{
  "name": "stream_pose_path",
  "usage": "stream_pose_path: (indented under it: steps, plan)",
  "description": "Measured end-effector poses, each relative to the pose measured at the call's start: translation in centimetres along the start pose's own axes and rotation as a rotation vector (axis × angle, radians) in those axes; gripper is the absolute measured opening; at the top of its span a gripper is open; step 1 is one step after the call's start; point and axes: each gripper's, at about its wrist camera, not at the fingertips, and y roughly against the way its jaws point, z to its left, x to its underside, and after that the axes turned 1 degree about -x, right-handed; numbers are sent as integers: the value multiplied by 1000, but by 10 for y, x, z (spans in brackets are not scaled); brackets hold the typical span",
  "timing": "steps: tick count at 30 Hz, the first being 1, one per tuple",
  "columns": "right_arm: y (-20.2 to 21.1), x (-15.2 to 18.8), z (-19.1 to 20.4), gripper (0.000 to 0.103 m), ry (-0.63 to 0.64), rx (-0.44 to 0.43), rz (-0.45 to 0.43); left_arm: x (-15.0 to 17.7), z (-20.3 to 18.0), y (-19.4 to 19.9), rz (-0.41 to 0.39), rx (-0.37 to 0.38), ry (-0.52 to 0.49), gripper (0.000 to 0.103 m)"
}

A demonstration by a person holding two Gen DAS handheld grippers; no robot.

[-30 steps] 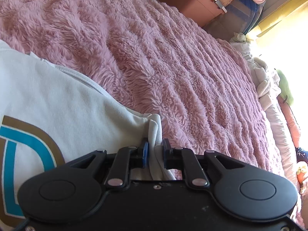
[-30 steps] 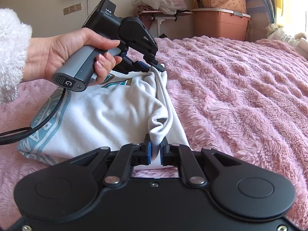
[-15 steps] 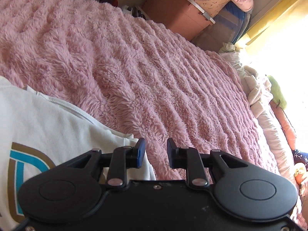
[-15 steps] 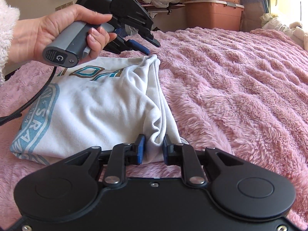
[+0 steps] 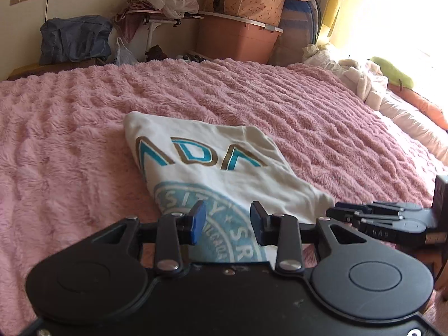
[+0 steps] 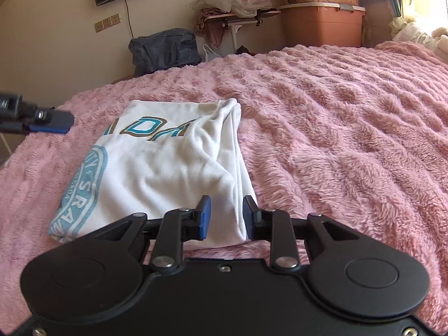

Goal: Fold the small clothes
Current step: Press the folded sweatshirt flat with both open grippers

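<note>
A white T-shirt [image 5: 221, 168] with blue and brown print lies folded on the pink fluffy blanket [image 5: 70, 145]; it also shows in the right wrist view [image 6: 168, 173]. My left gripper [image 5: 227, 221] is open and empty, hovering over the shirt's near edge. My right gripper [image 6: 224, 217] is open and empty, just above the shirt's near right corner. The right gripper shows at the right edge of the left wrist view [image 5: 364, 217]. The left gripper's fingertips [image 6: 53, 119] show at the left edge of the right wrist view.
The blanket [image 6: 350, 140] covers the whole bed. Beyond the far edge stand a brown storage bin [image 5: 238, 39], a dark bag [image 5: 72, 39] and a small table with clothes [image 5: 159, 5]. Bedding is piled at the right [image 5: 364, 81].
Both grippers have let go of the shirt, opened and pulled back toward its near edge. The shirt now lies folded flat on the blanket.
</note>
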Motion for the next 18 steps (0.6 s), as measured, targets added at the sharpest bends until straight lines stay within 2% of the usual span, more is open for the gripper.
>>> stream_pose_path:
  steps: [5, 8, 13, 18]
  plan:
    - [-3, 5, -2, 27, 40, -52, -6, 56, -12, 9, 37, -50, -143, 38]
    - [-6, 7, -5, 27, 34, -74, 5, 69, -19, 3, 43, -77, -188, 39]
    - [-11, 9, -7, 31, 26, -76, 27, 76, -23, -12, 57, -78, -162, 39]
    - [-14, 14, -5, 37, 25, -82, 36, 74, -22, -23, 51, -112, -82, 39]
